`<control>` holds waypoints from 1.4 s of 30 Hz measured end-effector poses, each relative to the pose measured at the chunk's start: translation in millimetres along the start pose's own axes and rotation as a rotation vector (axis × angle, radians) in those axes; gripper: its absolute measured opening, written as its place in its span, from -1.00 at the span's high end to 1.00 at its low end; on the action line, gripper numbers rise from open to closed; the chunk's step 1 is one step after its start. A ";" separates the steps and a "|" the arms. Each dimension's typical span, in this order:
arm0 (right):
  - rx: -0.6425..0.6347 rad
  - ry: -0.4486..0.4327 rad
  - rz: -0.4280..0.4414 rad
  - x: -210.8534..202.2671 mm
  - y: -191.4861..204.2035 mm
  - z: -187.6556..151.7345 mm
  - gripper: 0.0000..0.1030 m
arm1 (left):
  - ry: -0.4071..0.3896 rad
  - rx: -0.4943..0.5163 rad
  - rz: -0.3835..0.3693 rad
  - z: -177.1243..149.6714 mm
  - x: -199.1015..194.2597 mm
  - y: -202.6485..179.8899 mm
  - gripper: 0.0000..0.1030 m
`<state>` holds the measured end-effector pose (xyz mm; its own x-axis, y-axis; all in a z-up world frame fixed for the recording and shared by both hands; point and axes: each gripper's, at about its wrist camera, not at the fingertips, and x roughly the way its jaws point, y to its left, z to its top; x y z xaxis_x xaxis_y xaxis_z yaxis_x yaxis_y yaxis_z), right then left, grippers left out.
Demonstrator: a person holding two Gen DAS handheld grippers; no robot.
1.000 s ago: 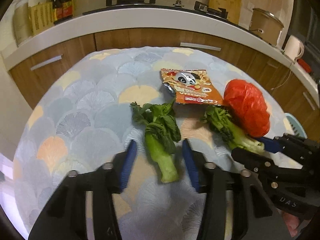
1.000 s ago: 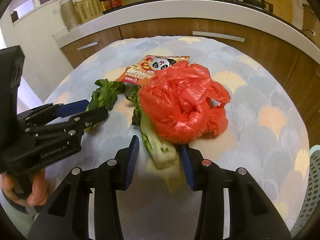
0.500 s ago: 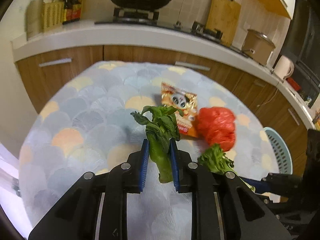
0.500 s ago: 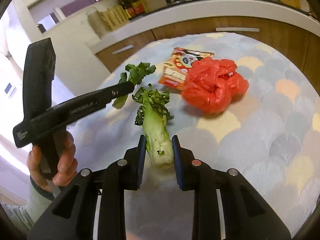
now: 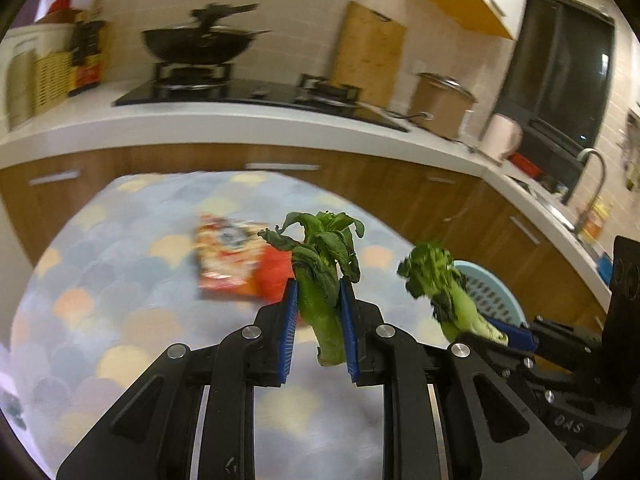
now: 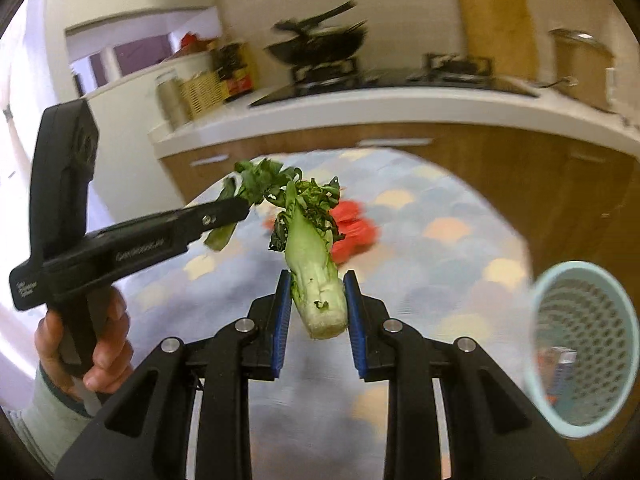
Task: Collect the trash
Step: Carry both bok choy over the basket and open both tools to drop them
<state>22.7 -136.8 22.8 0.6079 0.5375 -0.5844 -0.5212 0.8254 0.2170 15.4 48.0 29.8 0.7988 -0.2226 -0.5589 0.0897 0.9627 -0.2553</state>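
Holding one green (image 5: 322, 300) clamped in the left hand-held gripper (image 5: 319, 332) and another green (image 6: 314, 276) in the right hand-held gripper (image 6: 316, 316), both lifted; wrapper (image 5: 228, 256) and red bag (image 6: 352, 228) remain on the tabletop (image 5: 120, 320), bin (image 6: 584, 348) near.

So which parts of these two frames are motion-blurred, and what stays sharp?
Left wrist view: snack packet and tablecloth smeared; left gripper and its greens crisp. Right wrist view: wok and red bag streaked; clamped stalk sharp.

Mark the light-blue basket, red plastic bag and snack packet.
light-blue basket (image 6: 624, 364), right wrist view, on its rim.
red plastic bag (image 6: 354, 232), right wrist view, mid-bag.
snack packet (image 5: 230, 254), left wrist view, packet face.
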 end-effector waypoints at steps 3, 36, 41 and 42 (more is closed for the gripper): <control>0.040 -0.045 -0.110 -21.9 -32.6 -0.3 0.55 | 0.008 0.030 -0.046 1.7 10.9 -29.1 0.64; 0.445 0.014 -0.373 -44.4 -248.9 -78.4 0.55 | 0.286 0.249 -0.265 -26.9 196.4 -225.9 0.63; 0.470 0.028 -0.361 -35.9 -257.8 -82.6 0.54 | 0.304 0.248 -0.258 -28.5 206.2 -227.6 0.61; 0.476 0.034 -0.360 -33.7 -259.6 -83.3 0.52 | 0.307 0.250 -0.257 -28.0 207.9 -228.2 0.61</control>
<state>87.6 -383.6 -79.0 0.6730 0.2106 -0.7090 0.0441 0.9455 0.3226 144.3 -222.3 -50.2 0.5224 -0.4572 -0.7198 0.4321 0.8696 -0.2387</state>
